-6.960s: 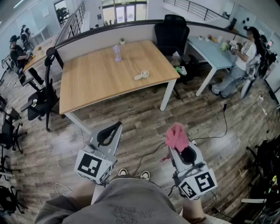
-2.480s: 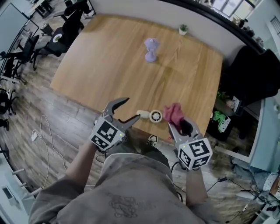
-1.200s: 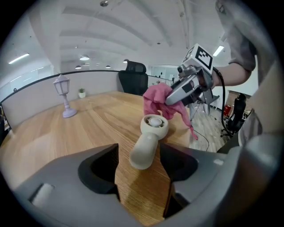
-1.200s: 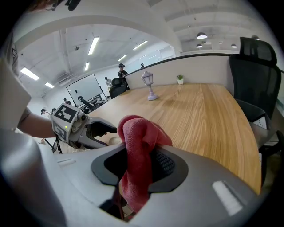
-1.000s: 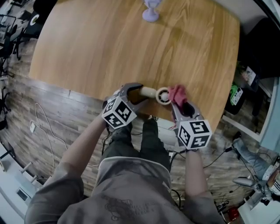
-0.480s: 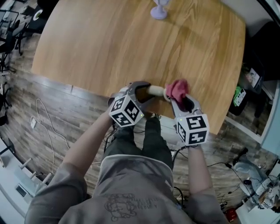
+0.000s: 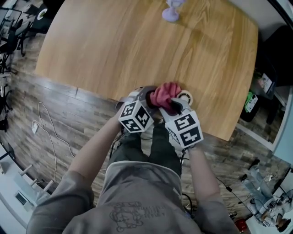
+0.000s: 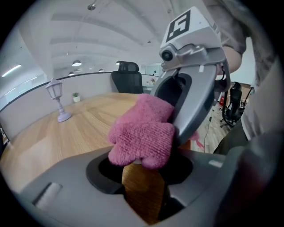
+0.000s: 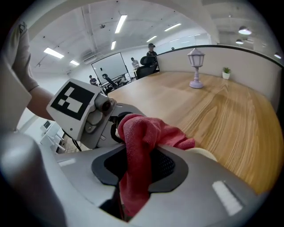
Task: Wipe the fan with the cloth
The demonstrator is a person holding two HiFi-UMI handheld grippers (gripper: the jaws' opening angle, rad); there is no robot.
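Right tool [image 7: 172,104] pinches the pink cloth [image 7: 165,93], which is draped over the fan [image 7: 185,97] handle at the worktop [image 7: 137,45] near edge. Left tool [image 7: 146,94] is clamped on the handle, largely hidden under the cloth; only the fan head shows. Lilac lamp [image 7: 172,11] stands at the far side.

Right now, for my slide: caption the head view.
Left gripper holds the fan at the table edge; right gripper lays pink cloth over it.

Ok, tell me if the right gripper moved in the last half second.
Yes. The right gripper has carried the cloth leftward along the table's near edge, off the fan's head, toward the left gripper.
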